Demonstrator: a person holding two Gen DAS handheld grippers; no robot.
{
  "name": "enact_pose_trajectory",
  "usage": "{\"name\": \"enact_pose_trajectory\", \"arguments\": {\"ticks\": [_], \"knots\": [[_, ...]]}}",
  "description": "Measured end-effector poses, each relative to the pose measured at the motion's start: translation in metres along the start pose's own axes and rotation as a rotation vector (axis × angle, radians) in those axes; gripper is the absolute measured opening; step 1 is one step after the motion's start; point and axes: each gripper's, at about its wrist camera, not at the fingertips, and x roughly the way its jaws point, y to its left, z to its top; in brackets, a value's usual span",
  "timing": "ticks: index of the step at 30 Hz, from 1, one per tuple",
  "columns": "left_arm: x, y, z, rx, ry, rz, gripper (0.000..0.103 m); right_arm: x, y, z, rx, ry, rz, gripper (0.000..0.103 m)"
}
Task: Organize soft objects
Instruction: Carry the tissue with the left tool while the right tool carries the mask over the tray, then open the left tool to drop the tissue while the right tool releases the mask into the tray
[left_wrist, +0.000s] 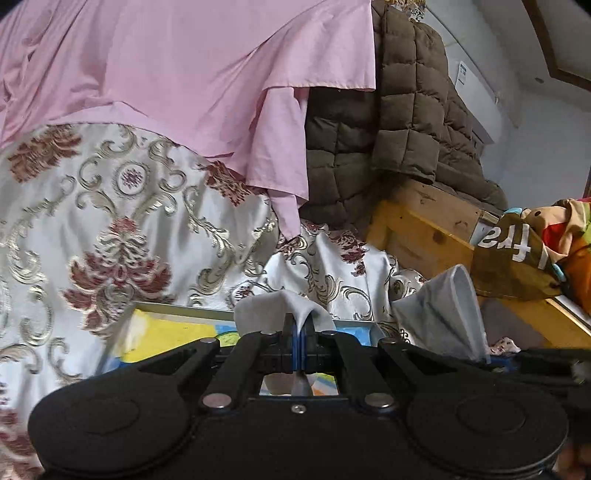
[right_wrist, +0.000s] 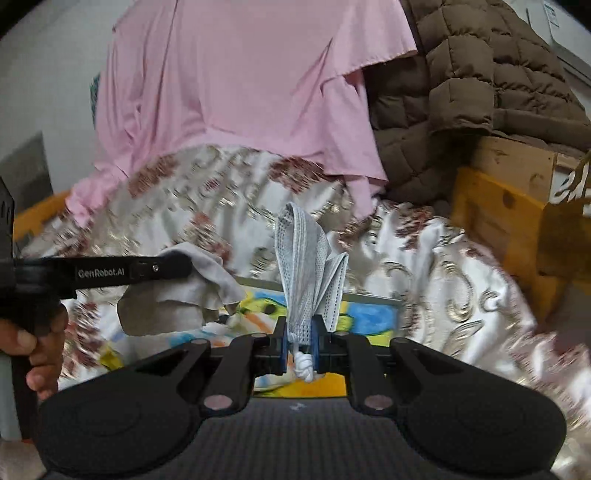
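Note:
In the left wrist view my left gripper (left_wrist: 299, 323) is shut on a thin pale grey cloth (left_wrist: 258, 308), which bunches over the fingertips. The same cloth (right_wrist: 177, 295) droops from the left gripper (right_wrist: 186, 266) at the left of the right wrist view, with a hand (right_wrist: 37, 343) on its handle. My right gripper (right_wrist: 300, 328) is shut on a folded blue-grey face mask (right_wrist: 304, 254). The mask stands up from the jaws, and its knotted white ear loop (right_wrist: 304, 365) hangs behind them. That mask (left_wrist: 443, 310) also shows at the right of the left wrist view.
A floral satin quilt (left_wrist: 110, 229) lies ahead under a pink sheet (left_wrist: 184, 74), beside a brown quilted jacket (left_wrist: 406, 122) on a wooden frame (left_wrist: 424, 229). A colourful framed picture (left_wrist: 173, 332) lies below the grippers. A brown printed bag (left_wrist: 517, 262) stands at the right.

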Motion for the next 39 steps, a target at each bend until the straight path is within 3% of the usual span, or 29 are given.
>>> {"name": "enact_pose_trajectory", "arguments": {"ticks": [8, 12, 16, 26, 33, 39], "knots": [[0.034, 0.016, -0.031, -0.075, 0.047, -0.024, 0.001, 0.049, 0.001, -0.003, 0.030, 0.091, -0.033, 0.013], [0.037, 0.019, -0.042, -0.008, 0.069, 0.016, 0.001, 0.072, 0.012, -0.011, 0.001, 0.125, -0.014, 0.013], [0.039, 0.030, -0.046, -0.008, 0.115, 0.036, 0.001, 0.086, 0.018, -0.019, 0.020, 0.145, -0.002, 0.013], [0.050, 0.041, -0.050, -0.038, 0.201, 0.058, 0.002, 0.095, 0.022, -0.033, 0.031, 0.212, 0.014, 0.014], [0.050, 0.037, -0.051, -0.001, 0.235, 0.070, 0.006, 0.094, 0.024, -0.040, 0.033, 0.231, 0.008, 0.016], [0.047, 0.030, -0.051, 0.040, 0.259, 0.080, 0.012, 0.089, 0.025, -0.043, 0.016, 0.239, 0.005, 0.028]]}}
